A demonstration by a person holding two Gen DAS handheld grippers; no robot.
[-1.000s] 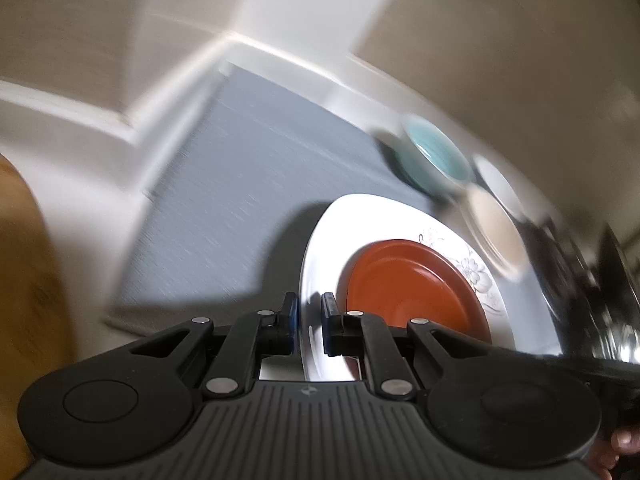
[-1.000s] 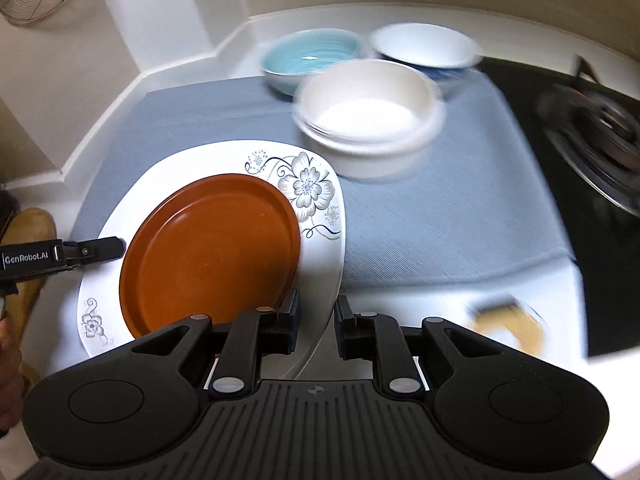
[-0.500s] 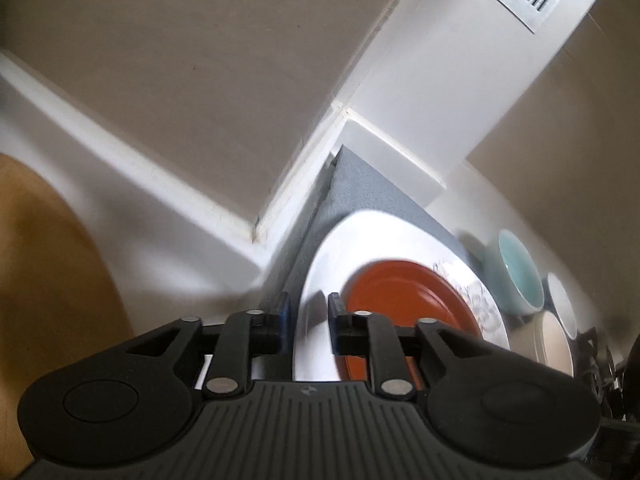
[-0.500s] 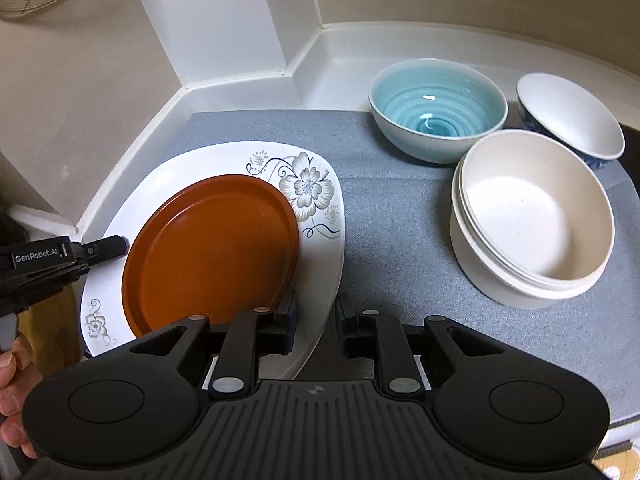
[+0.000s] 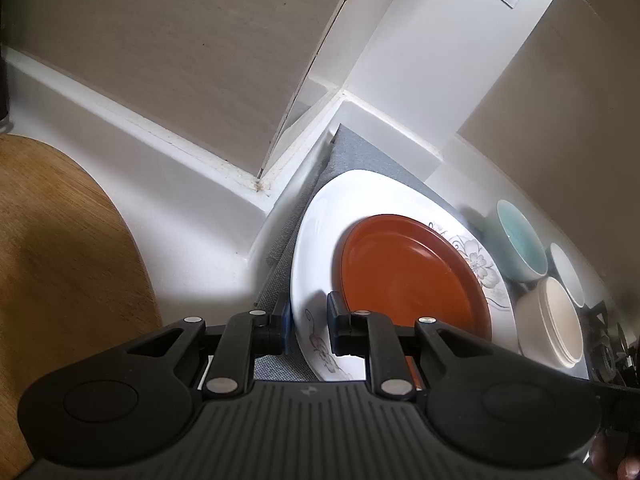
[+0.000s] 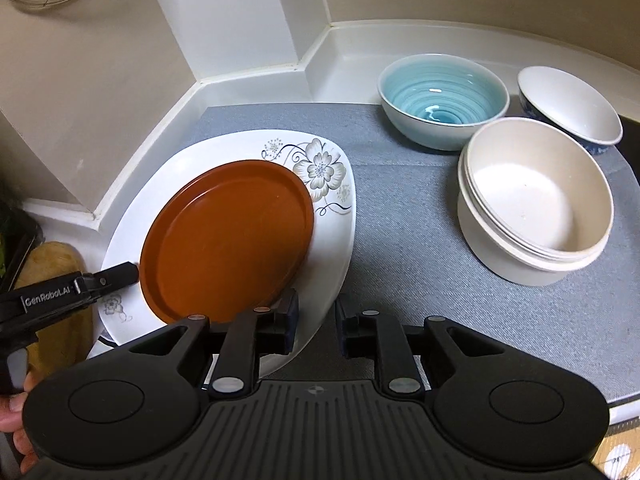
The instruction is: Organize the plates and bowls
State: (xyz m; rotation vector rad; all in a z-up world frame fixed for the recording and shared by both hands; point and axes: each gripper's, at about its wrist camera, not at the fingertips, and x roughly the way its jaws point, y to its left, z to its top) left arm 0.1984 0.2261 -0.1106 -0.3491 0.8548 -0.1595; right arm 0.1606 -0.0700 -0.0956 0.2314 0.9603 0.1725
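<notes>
Grey mat [image 6: 420, 216] on my white corner counter [image 6: 352, 56], beige walls behind. On it: floral white plate [image 6: 332, 240] carrying brown plate [image 6: 228, 240]; teal bowl [image 6: 440, 100], stacked cream bowls [image 6: 532, 208], blue-white bowl [image 6: 568, 108]. My left gripper [image 5: 306, 322] and right gripper [image 6: 316, 320] straddle the floral rim, jaws parted.

bare mat [image 6: 404, 248] between floral plate [image 6: 332, 240] and stacked bowls [image 6: 536, 208], wall corner [image 6: 240, 20] close behind

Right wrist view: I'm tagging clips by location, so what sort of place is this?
Likely a home kitchen counter: bowls such as the blue bowl on a grey mat, and a stove burner beside them.
</notes>
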